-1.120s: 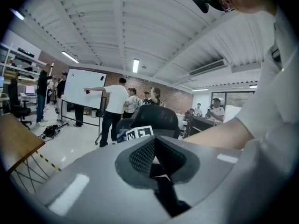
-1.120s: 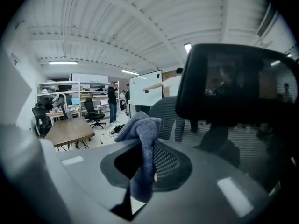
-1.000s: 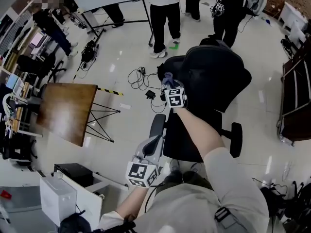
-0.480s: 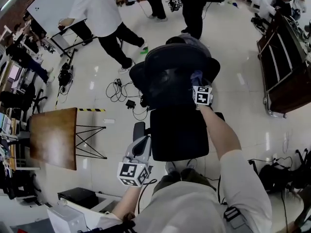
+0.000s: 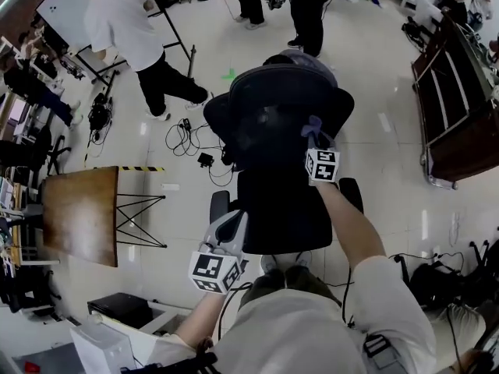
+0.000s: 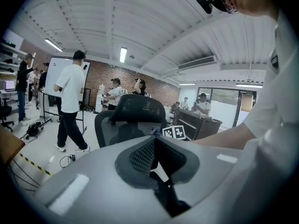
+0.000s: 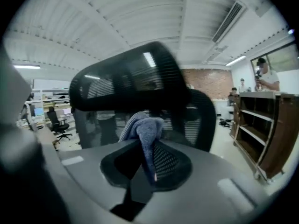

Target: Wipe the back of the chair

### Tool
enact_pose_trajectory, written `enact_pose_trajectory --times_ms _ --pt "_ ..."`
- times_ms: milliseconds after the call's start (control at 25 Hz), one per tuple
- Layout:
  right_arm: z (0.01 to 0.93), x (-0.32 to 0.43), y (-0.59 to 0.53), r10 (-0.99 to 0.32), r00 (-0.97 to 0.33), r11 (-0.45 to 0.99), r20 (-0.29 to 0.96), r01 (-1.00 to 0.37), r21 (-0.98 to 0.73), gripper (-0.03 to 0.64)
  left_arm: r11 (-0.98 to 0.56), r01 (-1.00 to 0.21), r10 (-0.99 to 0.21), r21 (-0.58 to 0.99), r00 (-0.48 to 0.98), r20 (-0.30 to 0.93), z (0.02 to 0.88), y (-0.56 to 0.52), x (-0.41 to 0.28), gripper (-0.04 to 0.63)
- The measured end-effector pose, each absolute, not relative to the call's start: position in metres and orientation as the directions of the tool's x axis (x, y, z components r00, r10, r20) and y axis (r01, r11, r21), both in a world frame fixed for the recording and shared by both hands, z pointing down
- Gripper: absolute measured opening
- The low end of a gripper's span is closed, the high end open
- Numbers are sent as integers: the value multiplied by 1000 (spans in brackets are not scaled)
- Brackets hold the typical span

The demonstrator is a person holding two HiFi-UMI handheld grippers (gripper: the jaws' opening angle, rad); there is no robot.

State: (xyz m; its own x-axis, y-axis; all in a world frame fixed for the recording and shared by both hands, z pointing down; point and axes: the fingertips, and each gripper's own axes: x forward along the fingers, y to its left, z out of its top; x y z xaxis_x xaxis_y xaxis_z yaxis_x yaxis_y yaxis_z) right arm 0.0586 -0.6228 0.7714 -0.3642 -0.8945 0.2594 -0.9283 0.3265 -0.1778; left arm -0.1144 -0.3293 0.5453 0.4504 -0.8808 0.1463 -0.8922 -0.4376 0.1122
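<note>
Fingers (image 7: 166, 161): right gripper (image 7: 148, 148) pinches the cloth (image 7: 142, 127); left gripper (image 6: 154, 148) has its jaws together, empty, low by the armrest (image 5: 221, 205).
Change: I've carried the cloth across the chair back (image 5: 269, 119), from its left side to its right.
Meaning: wiping is under way; I'd say the lower mesh is still to do.

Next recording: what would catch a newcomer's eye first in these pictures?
The big black mesh chair fills the middle of the head view, with the right claw shut on a blue-grey cloth at its backrest. The left claw hangs shut and empty beside an armrest; people stand beyond.
</note>
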Motion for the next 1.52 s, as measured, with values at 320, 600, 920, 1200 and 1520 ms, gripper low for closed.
enact_pose_trajectory --times_ms 320,600,920,1200,1520 --pt "798 -226 -635 -695 -642 631 324 -761 -154 48 -302 -946 -936 116 318 152 520 -372 -156 55" --pt "852 -195 -683 -732 -546 526 407 -833 -172 48 -244 -961 -946 130 265 185 550 -364 -192 55" --pt "856 59 -692 -854 -242 209 461 -970 -121 48 -378 -911 -903 163 402 153 536 -371 -151 55" --pt "854 177 -693 -876 -136 70 463 -985 -156 48 -468 -869 -857 159 490 156 533 -385 -83 55" --pt "870 -113 -648 -744 -529 478 408 -848 -228 48 -367 -917 -908 158 390 154 532 -391 -121 55"
